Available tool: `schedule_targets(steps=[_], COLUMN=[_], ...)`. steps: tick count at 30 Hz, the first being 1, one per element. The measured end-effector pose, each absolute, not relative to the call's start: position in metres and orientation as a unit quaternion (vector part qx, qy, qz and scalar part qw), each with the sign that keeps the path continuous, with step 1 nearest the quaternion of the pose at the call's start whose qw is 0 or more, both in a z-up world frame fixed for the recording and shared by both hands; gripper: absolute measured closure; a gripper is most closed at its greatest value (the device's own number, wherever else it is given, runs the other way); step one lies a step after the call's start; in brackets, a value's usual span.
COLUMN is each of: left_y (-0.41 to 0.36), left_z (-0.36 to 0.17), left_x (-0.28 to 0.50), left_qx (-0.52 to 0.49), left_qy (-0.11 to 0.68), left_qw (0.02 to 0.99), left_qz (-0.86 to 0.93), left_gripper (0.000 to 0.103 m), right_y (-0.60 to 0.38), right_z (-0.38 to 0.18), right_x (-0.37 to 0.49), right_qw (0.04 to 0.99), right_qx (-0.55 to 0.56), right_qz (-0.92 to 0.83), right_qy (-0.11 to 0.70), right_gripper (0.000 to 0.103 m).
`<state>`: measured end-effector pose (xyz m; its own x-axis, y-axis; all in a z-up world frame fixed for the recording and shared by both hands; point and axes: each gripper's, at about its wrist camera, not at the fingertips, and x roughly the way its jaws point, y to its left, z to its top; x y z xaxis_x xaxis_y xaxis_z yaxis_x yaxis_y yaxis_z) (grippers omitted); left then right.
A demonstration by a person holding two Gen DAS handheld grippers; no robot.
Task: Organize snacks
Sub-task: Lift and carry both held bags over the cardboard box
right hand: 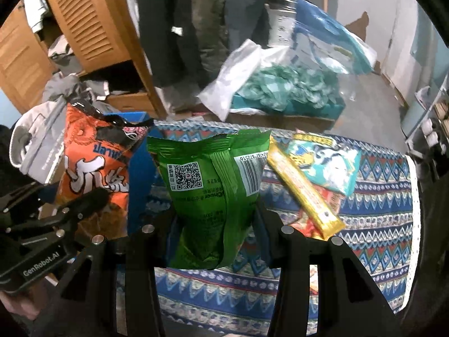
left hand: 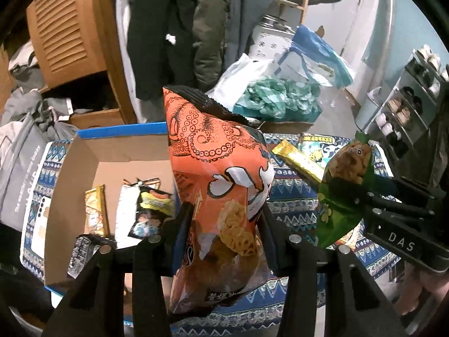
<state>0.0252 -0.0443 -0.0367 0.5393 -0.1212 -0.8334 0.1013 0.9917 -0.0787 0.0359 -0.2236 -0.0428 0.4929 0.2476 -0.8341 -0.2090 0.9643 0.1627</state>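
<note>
Left wrist view: cardboard box [left hand: 84, 151] at tablecloth's [left hand: 294, 199] left edge holds several packets. My left gripper [left hand: 224, 221] clamps orange bag [left hand: 221, 174]; right gripper [right hand: 216, 219] clamps green bag [right hand: 213, 185]. Gold bar [right hand: 303, 193], teal packet [right hand: 325, 163] remain, far edge.

Black left gripper [left hand: 221, 224], silver screws; black right gripper [right hand: 216, 224], "DAS" lettering

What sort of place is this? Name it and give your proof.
Probably a lived-in bedroom or dorm room: dark coats hang beside a louvred wooden wardrobe, a grey shoe rack lines the wall, and snacks lie on a blue patterned tablecloth.
</note>
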Motion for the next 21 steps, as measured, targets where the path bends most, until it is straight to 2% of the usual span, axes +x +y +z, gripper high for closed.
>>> schedule_targets(steps=[21], left_y=[0.064], left_z=[-0.04], left_x=[0.012], left_qx=[-0.064], left_qy=[0.465], left_qw=[0.883], left_qz=[0.011], left_gripper=[0.056], right_y=[-0.1], right_z=[-0.032], right_x=[0.046], right_qw=[0.845], right_qx=[-0.013], right_qz=[0.23], right_qy=[0.482], right_gripper=[0.058])
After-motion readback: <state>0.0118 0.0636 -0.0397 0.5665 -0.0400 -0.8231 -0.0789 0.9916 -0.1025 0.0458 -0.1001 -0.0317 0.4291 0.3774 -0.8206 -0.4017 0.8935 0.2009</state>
